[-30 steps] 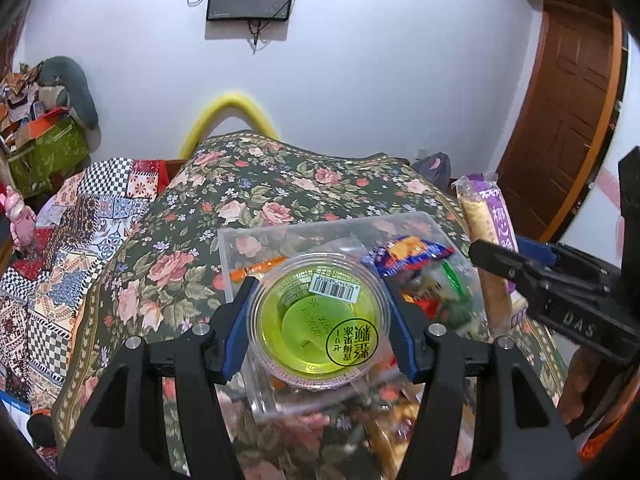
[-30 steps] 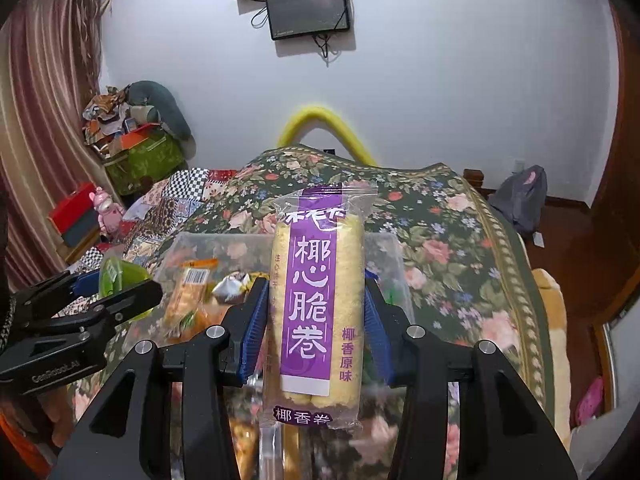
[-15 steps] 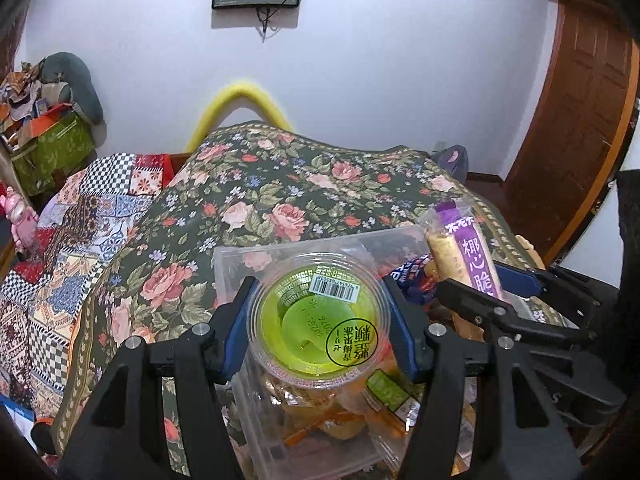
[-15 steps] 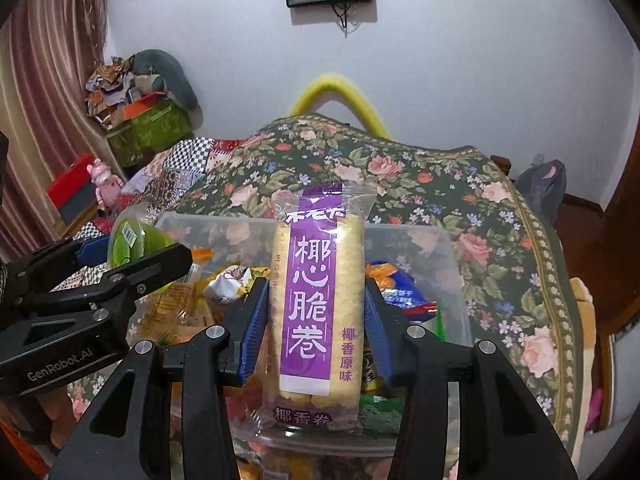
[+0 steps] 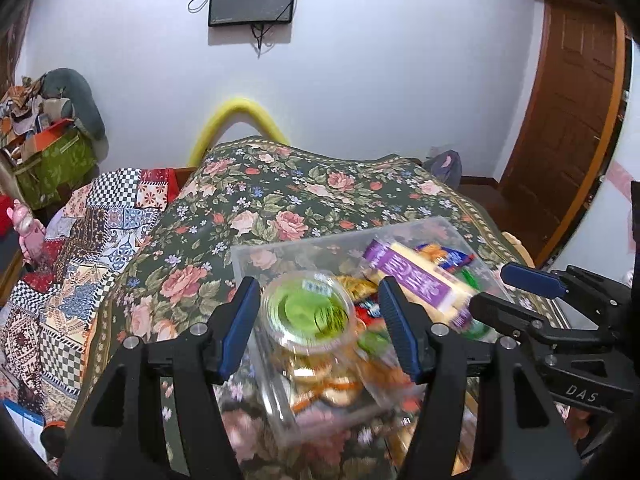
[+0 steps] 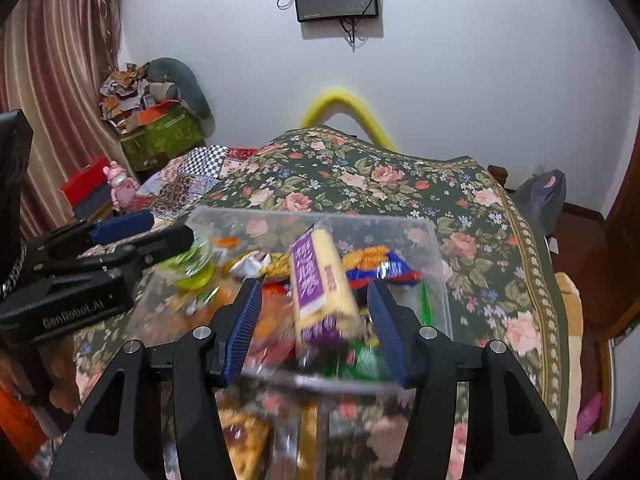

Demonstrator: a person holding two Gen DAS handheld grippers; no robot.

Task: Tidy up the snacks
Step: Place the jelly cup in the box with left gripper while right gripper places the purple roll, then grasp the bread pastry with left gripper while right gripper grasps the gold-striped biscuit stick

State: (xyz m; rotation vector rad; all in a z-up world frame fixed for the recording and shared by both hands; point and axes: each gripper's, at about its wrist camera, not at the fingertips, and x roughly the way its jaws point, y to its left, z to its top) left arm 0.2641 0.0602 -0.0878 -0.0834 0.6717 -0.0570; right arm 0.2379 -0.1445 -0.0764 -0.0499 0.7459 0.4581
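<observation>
A clear plastic box [image 5: 304, 242] [image 6: 280, 214] full of snack packets sits on the floral bed cover. My left gripper [image 5: 319, 282] hangs over its near left part with jaws opening. A green jelly cup [image 5: 308, 312] lies blurred between them, clear of both blue pads [image 5: 240, 320]. My right gripper [image 6: 314, 283] is over the box's near side, jaws opening too. A purple and yellow roll pack [image 6: 320, 284] tilts loose between its pads, touching neither. Each gripper shows in the other's view: the right gripper [image 5: 490, 288] and the left gripper [image 6: 172, 226].
The floral cover [image 5: 280, 200] spreads behind the box, with a patchwork quilt [image 5: 100, 232] to its left. More snack packets [image 6: 240, 440] lie on the cover in front of the box. A wooden door [image 5: 568, 120] stands at the right, and a pile of boxes [image 6: 160, 128] at the far left.
Both grippers have let go: the green cup and the purple pack, held firmly before, now sit loose and blurred between wider jaws over the box.
</observation>
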